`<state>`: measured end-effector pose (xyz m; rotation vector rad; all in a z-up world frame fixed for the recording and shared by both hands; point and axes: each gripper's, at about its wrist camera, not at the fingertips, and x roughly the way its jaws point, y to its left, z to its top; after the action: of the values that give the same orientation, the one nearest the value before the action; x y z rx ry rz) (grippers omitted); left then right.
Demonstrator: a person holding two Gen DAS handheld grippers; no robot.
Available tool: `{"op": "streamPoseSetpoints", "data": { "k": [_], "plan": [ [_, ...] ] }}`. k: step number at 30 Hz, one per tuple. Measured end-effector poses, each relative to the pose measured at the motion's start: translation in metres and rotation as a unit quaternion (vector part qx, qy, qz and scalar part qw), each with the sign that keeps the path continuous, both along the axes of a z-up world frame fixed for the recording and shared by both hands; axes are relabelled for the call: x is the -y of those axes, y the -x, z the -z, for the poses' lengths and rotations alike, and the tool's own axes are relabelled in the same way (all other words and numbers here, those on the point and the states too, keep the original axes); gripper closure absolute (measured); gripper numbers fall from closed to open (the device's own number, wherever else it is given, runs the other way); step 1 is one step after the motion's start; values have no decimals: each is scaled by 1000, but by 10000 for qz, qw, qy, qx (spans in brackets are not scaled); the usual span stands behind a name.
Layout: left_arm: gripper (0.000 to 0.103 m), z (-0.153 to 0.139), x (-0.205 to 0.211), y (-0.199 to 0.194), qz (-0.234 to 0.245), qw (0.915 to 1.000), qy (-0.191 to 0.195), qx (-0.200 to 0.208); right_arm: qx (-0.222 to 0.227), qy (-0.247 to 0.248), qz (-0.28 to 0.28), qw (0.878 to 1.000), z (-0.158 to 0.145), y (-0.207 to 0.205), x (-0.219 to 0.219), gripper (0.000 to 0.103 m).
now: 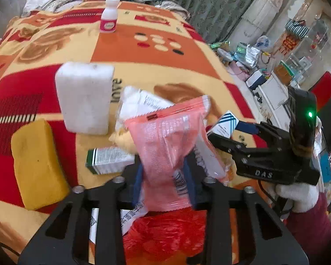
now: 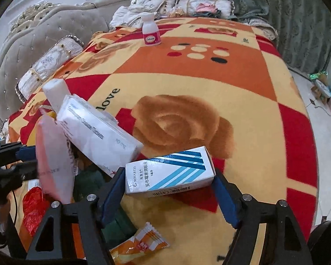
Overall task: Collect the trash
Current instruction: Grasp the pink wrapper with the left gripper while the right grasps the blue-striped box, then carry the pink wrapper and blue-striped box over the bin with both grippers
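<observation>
Left gripper (image 1: 165, 183) clamped on a crinkled pink plastic wrapper (image 1: 172, 145), held above the patterned orange-red blanket (image 1: 143, 50). Right gripper (image 2: 167, 190) pinches a white cardboard box with blue diagonal stripes (image 2: 170, 174) lengthwise between its blue pads (image 2: 226, 198). White foam block (image 1: 86, 99) at 10 o'clock of the wrapper; yellow sponge (image 1: 37, 163) at 9; white pill bottle with pink label (image 1: 109, 16) far off, 12.

On the bed's blanket (image 2: 187, 92), the pill bottle (image 2: 151, 29) stands far back near the pillows (image 2: 163, 0). Nearer, the Novartis box (image 2: 170, 172) lies right of the tablet box (image 2: 99, 132). The snack sachet (image 2: 141, 243) lies in front of both.
</observation>
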<state>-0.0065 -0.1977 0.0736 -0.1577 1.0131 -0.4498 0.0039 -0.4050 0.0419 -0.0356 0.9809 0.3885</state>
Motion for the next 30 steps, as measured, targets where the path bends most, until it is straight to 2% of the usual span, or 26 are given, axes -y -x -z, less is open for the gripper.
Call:
{"op": "streamPoseSetpoints", "data": {
  "k": [7, 12, 22, 30],
  "plan": [
    [75, -37, 20, 8, 216, 9991, 190, 322, 368, -294, 280, 9985, -35, 28, 22, 29],
    [75, -47, 52, 18, 501, 9977, 232, 398, 505, -302, 524, 9969, -48, 54, 48, 29],
    [75, -47, 140, 39, 1163, 9922, 190, 396, 514, -183, 1227, 9909, -51, 100, 124, 29],
    [75, -37, 203, 54, 1583, 9860, -129, 517, 355, -89, 1788, 9832, -40, 130, 183, 29]
  ]
}}
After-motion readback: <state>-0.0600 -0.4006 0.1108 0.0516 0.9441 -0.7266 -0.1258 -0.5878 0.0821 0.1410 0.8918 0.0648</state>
